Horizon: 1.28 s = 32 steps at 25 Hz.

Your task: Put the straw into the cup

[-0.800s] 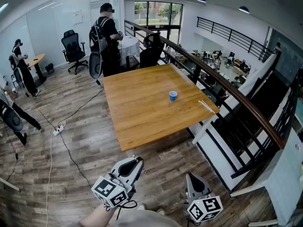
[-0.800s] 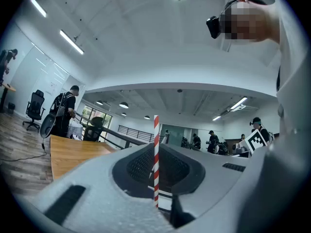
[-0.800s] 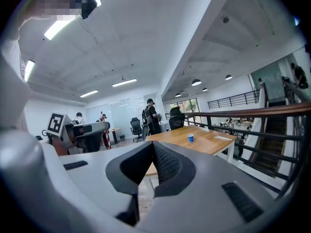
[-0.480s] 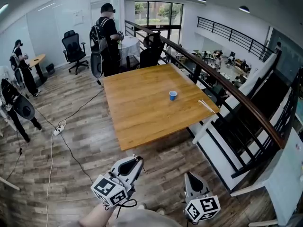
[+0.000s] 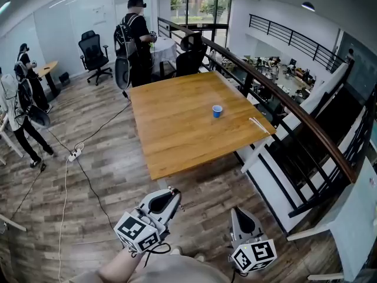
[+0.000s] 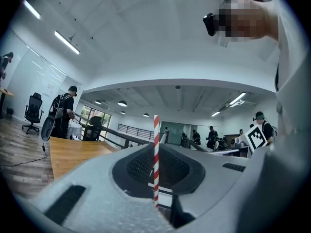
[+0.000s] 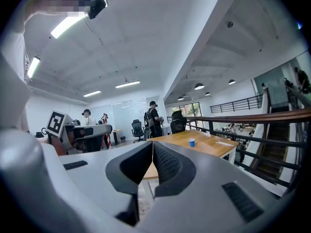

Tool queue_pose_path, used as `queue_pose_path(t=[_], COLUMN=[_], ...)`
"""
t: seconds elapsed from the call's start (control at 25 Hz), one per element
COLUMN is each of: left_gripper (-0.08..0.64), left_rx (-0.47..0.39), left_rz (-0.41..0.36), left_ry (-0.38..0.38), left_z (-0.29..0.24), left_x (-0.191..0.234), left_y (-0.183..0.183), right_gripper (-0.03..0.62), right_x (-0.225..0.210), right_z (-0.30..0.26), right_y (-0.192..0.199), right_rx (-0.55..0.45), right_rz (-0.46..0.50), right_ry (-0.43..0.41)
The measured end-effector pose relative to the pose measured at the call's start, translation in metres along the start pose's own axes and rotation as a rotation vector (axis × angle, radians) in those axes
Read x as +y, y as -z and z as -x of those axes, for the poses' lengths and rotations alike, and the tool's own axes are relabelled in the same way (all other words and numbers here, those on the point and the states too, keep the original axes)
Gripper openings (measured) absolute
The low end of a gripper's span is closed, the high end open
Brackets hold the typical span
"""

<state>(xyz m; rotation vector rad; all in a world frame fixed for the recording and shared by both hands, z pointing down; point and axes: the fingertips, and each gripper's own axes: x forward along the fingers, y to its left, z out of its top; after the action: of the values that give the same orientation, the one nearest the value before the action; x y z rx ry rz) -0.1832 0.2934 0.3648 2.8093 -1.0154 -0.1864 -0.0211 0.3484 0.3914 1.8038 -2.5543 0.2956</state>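
Setting: The head view looks down on an open office with a wood-plank floor (image 5: 106, 175). A square wooden tabletop (image 5: 177, 134) stands ahead of the person wearing the camera.
Left tool: The left tool (image 5: 169, 194) sits low in the head view, left of centre. It is held out over the floor, well short of the tabletop. A bare forearm (image 5: 121, 267) runs back from it to the bottom edge.
Left tool grip: Its jaws are closed on a straw (image 6: 156, 140), pinching the lower part between the pads.
Straw: It is red-and-white striped and stands upright in the left tool. Its top rises clear above the jaws.
Right tool: The right tool (image 5: 237, 214) sits low in the head view, right of centre, also over the floor and beside the left one. Its jaws are pressed together with nothing between them.
Cup: A small blue cup (image 5: 217, 111) stands upright on the tabletop, right of the middle. It is well apart from both tools.
Sticks: A few thin pale sticks (image 5: 258, 125) lie near the tabletop's right corner, apart from the cup.
Railing: A dark railing (image 5: 294, 111) with a wooden handrail runs along the tabletop's right side.
People: A person with a backpack (image 5: 134, 37) stands just beyond the tabletop's far edge. Another person (image 5: 23, 114) stands on the floor at far left.
Other items: A black office chair (image 5: 94, 52) stands at the back left. A white power strip (image 5: 74, 154) with its cable lies on the floor to the left of the tabletop.
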Motion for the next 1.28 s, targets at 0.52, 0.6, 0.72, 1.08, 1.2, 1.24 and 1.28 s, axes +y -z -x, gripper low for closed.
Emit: queue_pose_path(t=[0.52,0.6,0.72,1.08,1.2,1.24,1.28], left_gripper=[0.037,0.038,0.038,0.038,0.038,0.037,0.038], left_rx=[0.009,0.006,0.01,0.005,0.005,0.005,0.006], left_rz=[-0.009,-0.013,-0.011,-0.015,-0.015,-0.015,-0.014], left_ry=[-0.005,-0.007,-0.016,-0.034,-0.03,-0.028,-0.03], left_z=[-0.026,-0.029,-0.03,-0.041,-0.046,-0.048,-0.05], left_x=[-0.034,-0.039,-0.043,-0.062,-0.067,-0.067,-0.067], left_y=[0.01,0.012,0.013,0.019,0.02,0.02,0.021], right_gripper=[0.021,0.021,0.021,0.021,0.021,0.021,0.021], right_x=[-0.033,-0.039,-0.044,-0.07,-0.076,-0.079,-0.082], right_z=[0.019,0.021,0.024,0.04,0.043,0.043,0.042], right_y=[0.0,0.002,0.01,0.029,0.031,0.031,0.03], right_rx=[-0.021,-0.022,-0.007,0.01,0.008,0.007,0.007], right_rz=[-0.005,-0.007,-0.023,-0.055,-0.058,-0.057,-0.056], right_ry=[-0.029,-0.031,-0.029,-0.017,-0.018,-0.02,-0.02])
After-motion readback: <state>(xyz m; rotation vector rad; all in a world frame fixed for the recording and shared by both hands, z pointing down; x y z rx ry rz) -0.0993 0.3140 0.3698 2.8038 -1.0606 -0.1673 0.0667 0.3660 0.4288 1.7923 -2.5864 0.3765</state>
